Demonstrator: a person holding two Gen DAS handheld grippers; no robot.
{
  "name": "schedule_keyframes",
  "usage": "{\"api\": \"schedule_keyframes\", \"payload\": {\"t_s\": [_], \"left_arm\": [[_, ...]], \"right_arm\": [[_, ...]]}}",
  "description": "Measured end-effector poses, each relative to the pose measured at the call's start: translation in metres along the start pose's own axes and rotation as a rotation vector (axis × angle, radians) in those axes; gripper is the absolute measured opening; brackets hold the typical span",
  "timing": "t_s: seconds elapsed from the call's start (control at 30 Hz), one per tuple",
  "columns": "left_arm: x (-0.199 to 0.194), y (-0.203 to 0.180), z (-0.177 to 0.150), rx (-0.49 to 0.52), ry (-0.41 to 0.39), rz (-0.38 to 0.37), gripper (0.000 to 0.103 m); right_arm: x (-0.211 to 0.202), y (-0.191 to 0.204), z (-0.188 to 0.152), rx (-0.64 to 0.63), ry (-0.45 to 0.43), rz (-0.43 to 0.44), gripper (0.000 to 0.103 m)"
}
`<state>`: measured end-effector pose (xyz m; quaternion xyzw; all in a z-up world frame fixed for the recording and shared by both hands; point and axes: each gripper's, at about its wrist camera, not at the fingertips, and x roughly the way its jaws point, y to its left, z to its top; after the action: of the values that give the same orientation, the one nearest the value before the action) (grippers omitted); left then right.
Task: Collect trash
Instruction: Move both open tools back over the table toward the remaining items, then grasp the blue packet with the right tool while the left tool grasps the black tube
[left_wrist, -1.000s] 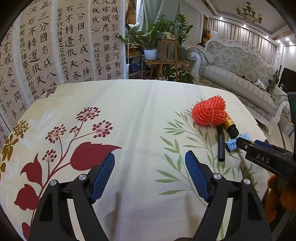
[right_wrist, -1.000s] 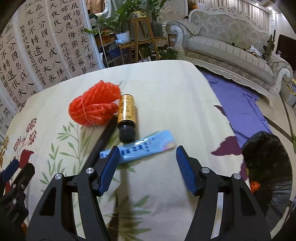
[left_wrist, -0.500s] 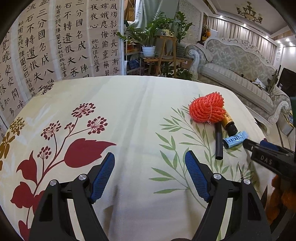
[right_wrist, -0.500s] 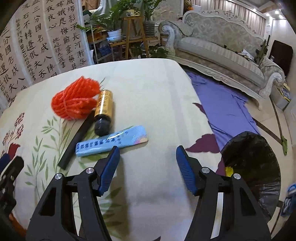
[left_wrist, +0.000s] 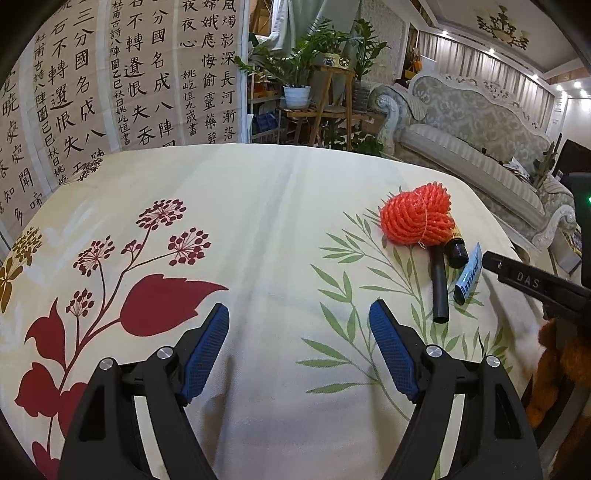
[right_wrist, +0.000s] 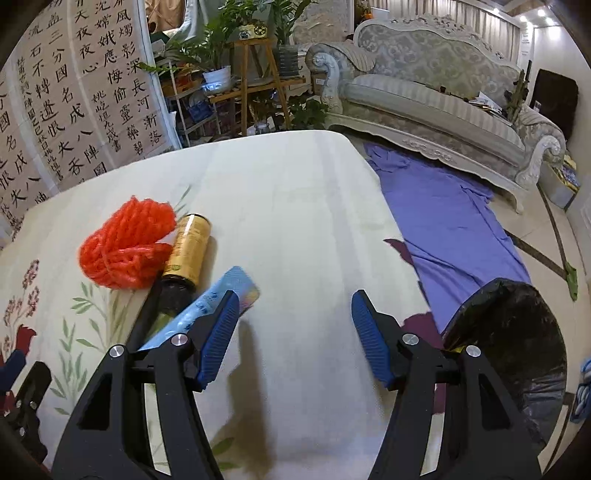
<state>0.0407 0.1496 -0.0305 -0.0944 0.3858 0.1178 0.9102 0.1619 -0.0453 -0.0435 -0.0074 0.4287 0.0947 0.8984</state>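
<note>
Here the right claw (right_wrist: 291, 321), marked "DAS", and left claw (left_wrist: 299, 332) both gape, holding nothing.

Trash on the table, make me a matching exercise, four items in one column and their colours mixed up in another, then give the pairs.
Items:
1. rope bundle
2. bottle body
3. flat packet
4. tube

Colours:
A. light blue
B. black
C. orange-red
D. gold

Pairs: 1-C, 2-D, 3-A, 4-B
</note>
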Motion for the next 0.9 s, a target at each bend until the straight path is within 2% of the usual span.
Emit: {"api": "schedule_keyframes", "payload": {"t_s": [0.17,0.43,0.7,0.9], "left_arm": [[-0.003,0.008,0.0,-0.007,-0.009,0.009,0.076],[-0.007,0.023,-0.003,-0.043,-0.01,0.014,0.076],[-0.01,0.02,-0.003,-0.027,-0.02,0.009,0.076],[-0.01,0.018,-0.003,-0.024,-0.021,0.011,0.076]], "right_arm": [[-0.007,0.02,-0.004,-0.009,-0.001,0.033,0.062],[-0.001,0.052,-0.015,-0.069,0.028,0.027,0.062],[-0.015,0.034,-0.03,-0.087,0.03,-0.018,0.062],[-0.02,0.021,-0.034,-0.081,0.031,-0.011,0.062]]}}
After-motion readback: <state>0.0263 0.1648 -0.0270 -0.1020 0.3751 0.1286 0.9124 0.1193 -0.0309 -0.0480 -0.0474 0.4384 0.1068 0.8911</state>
